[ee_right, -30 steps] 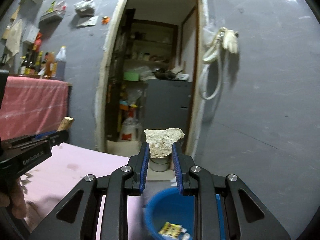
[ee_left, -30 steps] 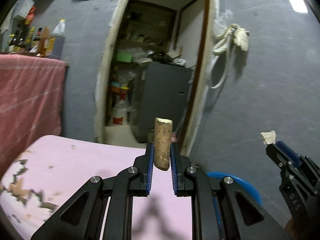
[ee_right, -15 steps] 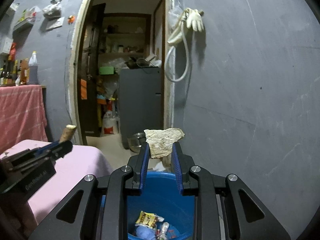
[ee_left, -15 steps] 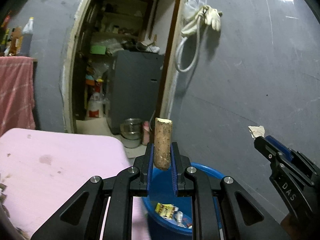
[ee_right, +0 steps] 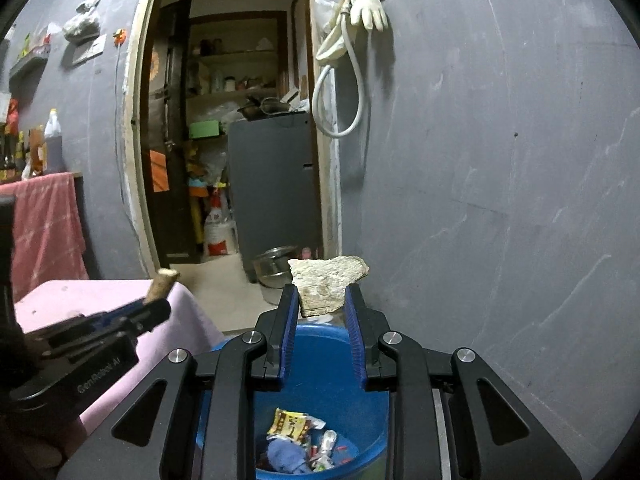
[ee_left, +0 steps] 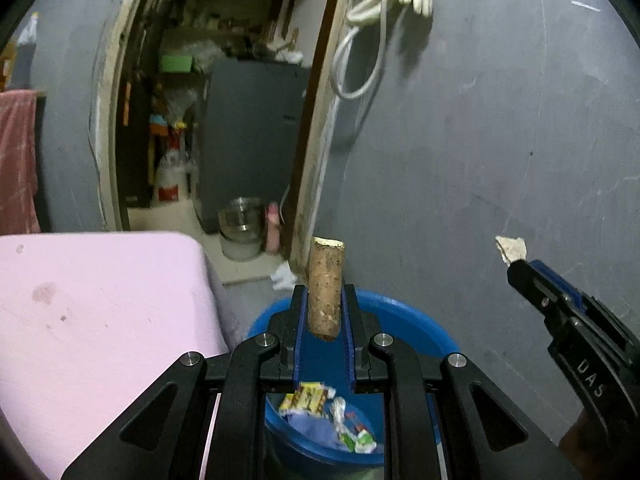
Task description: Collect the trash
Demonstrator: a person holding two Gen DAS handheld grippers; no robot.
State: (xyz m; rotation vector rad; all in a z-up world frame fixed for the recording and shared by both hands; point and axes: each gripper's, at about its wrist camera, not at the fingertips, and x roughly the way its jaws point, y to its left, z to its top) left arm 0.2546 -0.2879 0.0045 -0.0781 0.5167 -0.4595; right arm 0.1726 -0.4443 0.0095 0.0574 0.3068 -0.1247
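My left gripper [ee_left: 325, 300] is shut on a short brown stick-like stub [ee_left: 325, 288] that stands upright between its blue pads. It hangs above the near rim of a blue tub [ee_left: 400, 316] holding wrappers [ee_left: 308, 398] and other trash. My right gripper [ee_right: 320, 300] is shut on a pale, flat crumbly chunk [ee_right: 326, 282], also over the blue tub [ee_right: 328, 364]. Each gripper shows in the other's view: the right gripper [ee_left: 516, 266] at the right with its chunk [ee_left: 511, 249], the left gripper [ee_right: 160, 308] at the left with its stub [ee_right: 162, 284].
A pink-covered table [ee_left: 100, 304] sits left of the tub. A grey wall [ee_left: 500, 140] rises behind it, with a hose and glove [ee_right: 360, 12] hung by an open doorway [ee_right: 240, 140]. A steel pot [ee_left: 240, 226] stands on the floor past the door frame.
Both grippers have swung right and down from over the pink table to above the blue tub, which now fills the lower part of both views. Each still holds its piece.
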